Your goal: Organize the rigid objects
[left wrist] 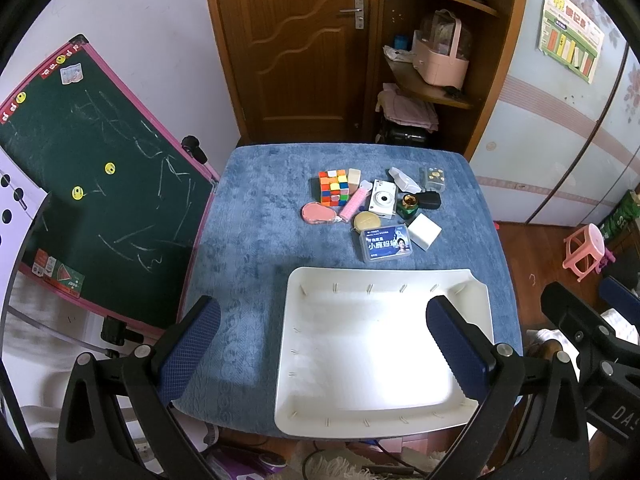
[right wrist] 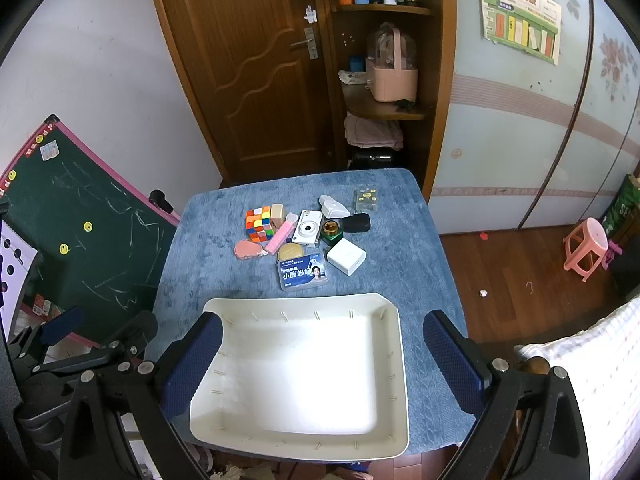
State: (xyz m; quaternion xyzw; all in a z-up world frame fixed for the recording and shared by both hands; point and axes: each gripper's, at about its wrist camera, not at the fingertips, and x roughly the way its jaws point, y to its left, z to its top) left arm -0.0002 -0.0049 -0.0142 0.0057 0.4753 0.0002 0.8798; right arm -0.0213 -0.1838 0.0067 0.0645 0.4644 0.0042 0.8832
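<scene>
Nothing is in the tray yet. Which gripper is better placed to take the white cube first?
Right, probably. Both grippers are open and hang near the tray. The white cube lies at the cluster's right edge, nearly ahead of the right gripper; the left gripper would reach across the tray.

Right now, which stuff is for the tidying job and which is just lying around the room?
For the job:
tray
cube
camera
blue box
white box
green jar
black case
both grippers, open: left, right

Just lying about:
chalkboard
pink stool
pink basket
poster
</scene>
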